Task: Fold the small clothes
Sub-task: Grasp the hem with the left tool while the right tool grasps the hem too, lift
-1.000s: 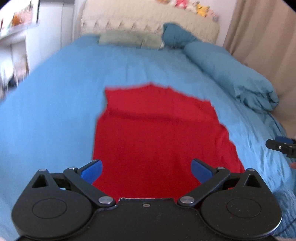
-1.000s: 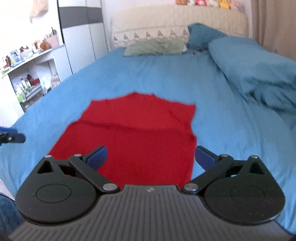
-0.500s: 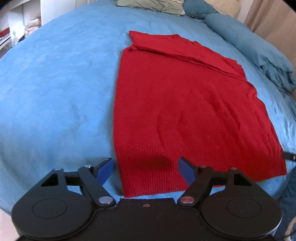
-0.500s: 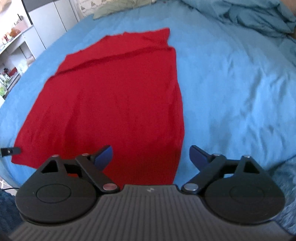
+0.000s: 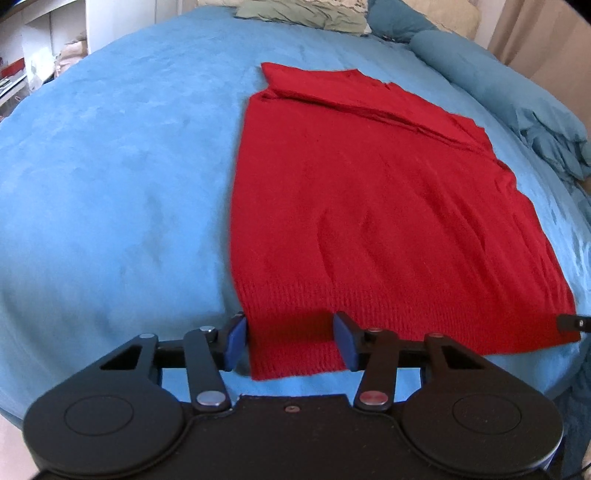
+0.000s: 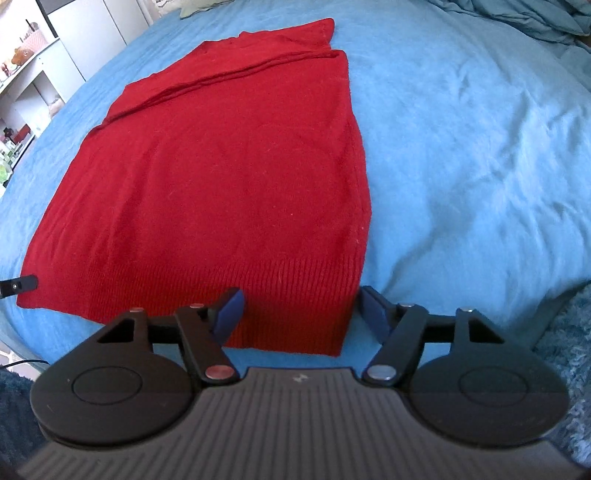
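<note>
A red knit sweater lies flat on the blue bed, sleeves folded in, ribbed hem toward me; it also shows in the right wrist view. My left gripper is open, its blue pads straddling the hem's near left corner. My right gripper is open, its pads straddling the hem's near right corner. Each gripper's tip shows at the edge of the other view, the right one and the left one.
The blue bedspread covers the bed. A rumpled blue duvet lies along the right side, with pillows at the head. White shelves stand to the left. A blue rug lies below the bed edge.
Both grippers have dropped from high above the bed and moved in to the sweater's near hem corners. Their jaws have narrowed somewhat but stay open.
</note>
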Tool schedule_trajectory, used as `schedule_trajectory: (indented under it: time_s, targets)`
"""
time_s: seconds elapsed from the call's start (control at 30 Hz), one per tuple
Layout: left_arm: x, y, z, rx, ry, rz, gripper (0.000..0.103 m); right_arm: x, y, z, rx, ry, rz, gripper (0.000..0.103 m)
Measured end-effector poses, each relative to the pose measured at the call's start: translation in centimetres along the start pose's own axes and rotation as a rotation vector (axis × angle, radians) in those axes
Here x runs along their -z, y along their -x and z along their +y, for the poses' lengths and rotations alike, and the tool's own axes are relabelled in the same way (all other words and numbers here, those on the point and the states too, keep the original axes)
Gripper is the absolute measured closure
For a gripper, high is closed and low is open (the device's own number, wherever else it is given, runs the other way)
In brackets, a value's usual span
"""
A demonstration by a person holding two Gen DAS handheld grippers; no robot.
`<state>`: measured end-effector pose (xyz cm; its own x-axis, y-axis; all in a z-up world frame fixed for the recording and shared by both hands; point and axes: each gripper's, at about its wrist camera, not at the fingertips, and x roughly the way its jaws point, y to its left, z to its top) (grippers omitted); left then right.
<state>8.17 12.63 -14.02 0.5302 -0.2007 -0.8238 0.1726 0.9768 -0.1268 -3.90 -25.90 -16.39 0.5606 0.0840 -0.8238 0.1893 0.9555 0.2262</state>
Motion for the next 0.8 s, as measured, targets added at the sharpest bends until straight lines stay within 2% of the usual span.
schedule_trajectory:
  time_s: [0.13, 0.2, 0.23, 0.27, 0.3, 0.33, 0.53, 0.67, 0.8]
  targets:
    - [0.5, -0.2, -0.7, -0.017, -0.025, -0.001, 0.051, 0.1, -0.4, -0.5, -0.006, -0.033, 0.000, 0.027]
    - [0.5, -0.2, -0.5, -0.023, -0.014, 0.002, 0.060, 0.1, -0.4, -0.7, -0.011, -0.047, -0.002, 0.033]
    - [0.4, -0.2, -0.4, -0.027, -0.011, 0.006, 0.070, 0.1, -0.3, -0.9, -0.015, -0.055, -0.002, 0.035]
    - [0.4, -0.1, -0.3, -0.027, -0.008, 0.010, 0.082, 0.0, -0.4, -1.1, -0.019, -0.063, -0.003, 0.042]
    - [0.3, 0.0, -0.1, -0.024, -0.005, 0.014, 0.087, -0.1, -0.3, -1.3, -0.024, -0.074, -0.004, 0.051]
    - [0.3, 0.1, 0.0, -0.020, -0.003, 0.019, 0.090, 0.0, -0.2, -1.5, -0.033, -0.084, -0.002, 0.053]
    - [0.3, 0.6, -0.5, -0.033, -0.016, 0.017, 0.097, -0.2, 0.0, -1.5, -0.076, -0.094, 0.002, 0.080]
    - [-0.6, 2.6, -0.9, -0.027, 0.002, -0.029, 0.097, -1.0, 1.1, -1.6, -0.107, -0.106, -0.026, 0.080]
    - [-3.2, 5.7, -1.5, -0.009, 0.018, -0.132, 0.097, -3.0, 3.4, -1.7, -0.148, -0.104, -0.085, 0.081]
